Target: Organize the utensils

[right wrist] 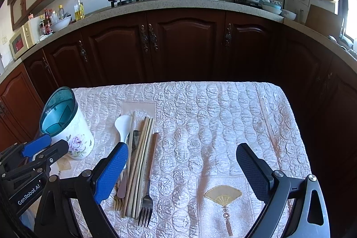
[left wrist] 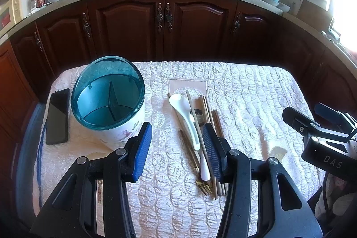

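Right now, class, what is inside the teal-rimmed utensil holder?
The utensil holder shows only teal dividers splitting it into compartments; no utensil stands in it. The compartment floors nearest the cameras are hidden by its wall.

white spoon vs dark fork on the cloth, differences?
The white spoon is glossy white with a broad bowl at the far end; the dark fork is dark metal, tines toward the camera. The spoon lies left of the chopsticks, the fork right. Both lie flat, ungripped.
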The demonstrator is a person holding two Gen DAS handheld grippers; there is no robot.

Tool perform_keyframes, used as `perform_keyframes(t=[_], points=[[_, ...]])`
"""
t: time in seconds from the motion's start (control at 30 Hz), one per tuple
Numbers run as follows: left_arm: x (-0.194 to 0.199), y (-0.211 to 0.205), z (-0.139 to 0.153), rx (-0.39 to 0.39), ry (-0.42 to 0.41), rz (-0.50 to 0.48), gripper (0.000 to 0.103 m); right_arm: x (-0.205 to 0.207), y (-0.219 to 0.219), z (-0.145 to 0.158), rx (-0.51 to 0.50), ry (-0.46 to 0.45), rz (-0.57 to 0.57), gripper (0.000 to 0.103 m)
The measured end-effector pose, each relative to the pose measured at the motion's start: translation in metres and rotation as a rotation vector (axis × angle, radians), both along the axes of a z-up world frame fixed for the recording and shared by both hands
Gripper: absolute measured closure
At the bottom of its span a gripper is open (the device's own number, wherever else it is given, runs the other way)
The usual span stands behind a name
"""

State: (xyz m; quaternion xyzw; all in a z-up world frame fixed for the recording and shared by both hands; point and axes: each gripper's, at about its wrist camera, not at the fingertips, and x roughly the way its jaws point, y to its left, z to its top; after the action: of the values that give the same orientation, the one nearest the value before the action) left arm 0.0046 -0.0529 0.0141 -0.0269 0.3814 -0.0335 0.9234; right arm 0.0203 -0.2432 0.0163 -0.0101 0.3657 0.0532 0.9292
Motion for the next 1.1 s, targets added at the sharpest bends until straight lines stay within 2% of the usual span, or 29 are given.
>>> perform_keyframes(t=[1.1], points=[[0.0019,-0.0021,-0.0031,0.01,0.006,0.002,0.056,0.0033,0.002,-0.0038,-0.002,0.021,0.014,0.006]])
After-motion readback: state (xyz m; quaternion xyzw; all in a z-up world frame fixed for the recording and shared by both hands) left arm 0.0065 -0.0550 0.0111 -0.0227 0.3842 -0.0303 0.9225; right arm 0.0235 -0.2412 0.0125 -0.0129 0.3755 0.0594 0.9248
